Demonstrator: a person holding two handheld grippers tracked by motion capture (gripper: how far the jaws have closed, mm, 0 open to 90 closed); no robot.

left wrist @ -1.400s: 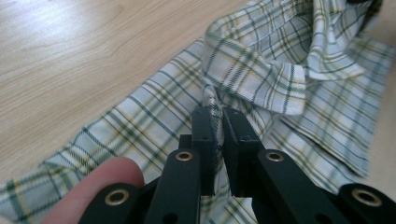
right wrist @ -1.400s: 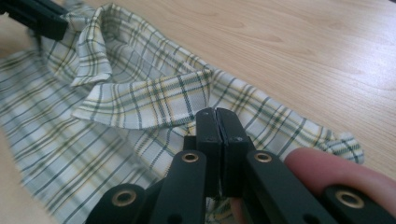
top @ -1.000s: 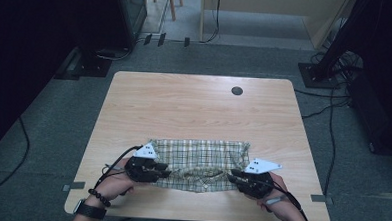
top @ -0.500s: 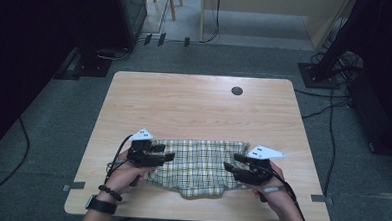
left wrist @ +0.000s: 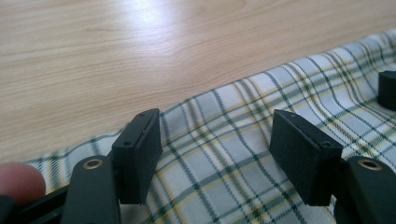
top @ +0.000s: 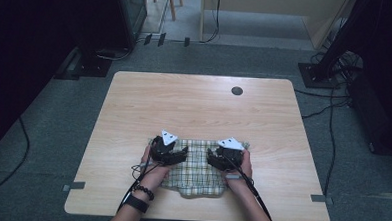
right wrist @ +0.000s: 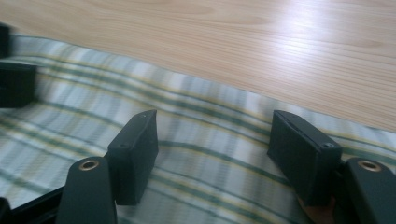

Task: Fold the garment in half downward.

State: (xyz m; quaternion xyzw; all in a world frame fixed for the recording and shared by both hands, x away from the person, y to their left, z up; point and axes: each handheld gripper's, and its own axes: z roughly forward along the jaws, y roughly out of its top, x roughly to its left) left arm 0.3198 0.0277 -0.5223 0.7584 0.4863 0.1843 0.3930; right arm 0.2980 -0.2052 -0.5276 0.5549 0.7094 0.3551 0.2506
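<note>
A green, yellow and white plaid cloth (top: 197, 176) lies rumpled near the table's front edge. My left gripper (top: 183, 153) rests low over the cloth's left part and points right. My right gripper (top: 210, 157) is over its right part and points left, so the two face each other a short way apart. In the left gripper view the left gripper (left wrist: 214, 127) is open above the plaid cloth (left wrist: 224, 177). The right gripper (right wrist: 212, 125) is likewise open over the cloth (right wrist: 205, 154). Both pairs of jaws have just been opening, and neither pinches any fabric.
The light wooden table (top: 194, 105) has a black round grommet (top: 237, 91) at its far right. Grey tape marks (top: 74, 186) sit at the front corners. Cables trail from both grippers off the near edge. Dark equipment and floor cables surround the table.
Both hands moved away from the person and toward each other over the cloth. The cloth is bunched narrower than before. Both pairs of jaws stand wider.
</note>
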